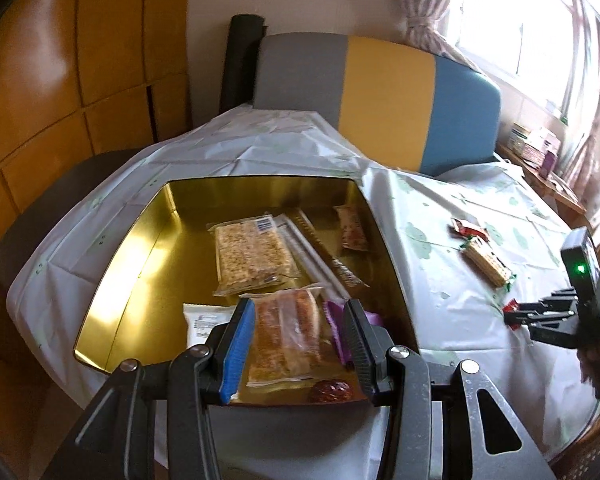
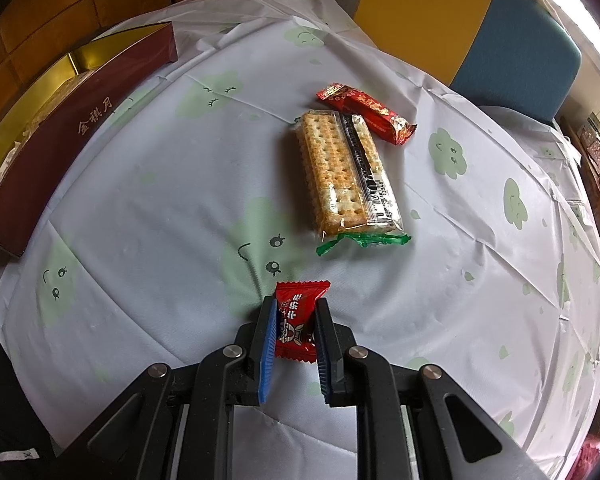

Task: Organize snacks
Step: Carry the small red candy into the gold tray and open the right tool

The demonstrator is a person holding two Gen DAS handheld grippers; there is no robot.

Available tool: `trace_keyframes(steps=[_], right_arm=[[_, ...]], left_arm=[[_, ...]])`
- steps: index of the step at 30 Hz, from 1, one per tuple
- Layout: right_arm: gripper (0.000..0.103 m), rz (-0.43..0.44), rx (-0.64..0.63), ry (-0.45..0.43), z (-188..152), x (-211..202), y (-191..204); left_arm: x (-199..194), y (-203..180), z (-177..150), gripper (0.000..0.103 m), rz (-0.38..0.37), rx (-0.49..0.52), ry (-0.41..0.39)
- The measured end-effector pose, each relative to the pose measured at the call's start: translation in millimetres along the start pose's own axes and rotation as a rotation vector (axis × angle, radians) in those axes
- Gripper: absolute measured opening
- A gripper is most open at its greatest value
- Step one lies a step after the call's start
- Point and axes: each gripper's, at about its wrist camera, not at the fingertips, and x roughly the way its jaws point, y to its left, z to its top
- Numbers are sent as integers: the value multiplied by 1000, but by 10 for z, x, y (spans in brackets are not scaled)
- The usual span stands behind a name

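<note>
My left gripper [image 1: 296,312] is over the near end of the gold-lined box [image 1: 148,256], shut on a clear-wrapped pastry [image 1: 284,332]. The box holds a grain bar pack [image 1: 252,256], a long white stick pack [image 1: 312,256], a small red packet [image 1: 354,232], a white packet [image 1: 206,320], a purple wrapper [image 1: 336,320] and a dark red date [image 1: 332,391]. My right gripper [image 2: 296,308] is shut on a small red candy [image 2: 298,316] just above the tablecloth. A cracker pack [image 2: 348,176] and a red snack bar [image 2: 364,112] lie ahead of it.
The box's maroon wall [image 2: 60,152] is at the left of the right wrist view. The round table has a pale cloth with green prints [image 2: 160,200]. A grey, yellow and blue chair back [image 1: 384,96] stands behind it. A cluttered shelf [image 1: 540,148] is by the window.
</note>
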Motion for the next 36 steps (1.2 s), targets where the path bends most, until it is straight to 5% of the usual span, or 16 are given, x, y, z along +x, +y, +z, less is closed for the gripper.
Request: trace_keyframes(steps=[24,36], right_arm=[[17,-28,149,45,122,15,-130],[17,33,185,-47,307,-211,-12]], left_arm=[[-106,-82,-78,47,-62,17,-26],[-78,34,-105,47,-64,-15,-16]])
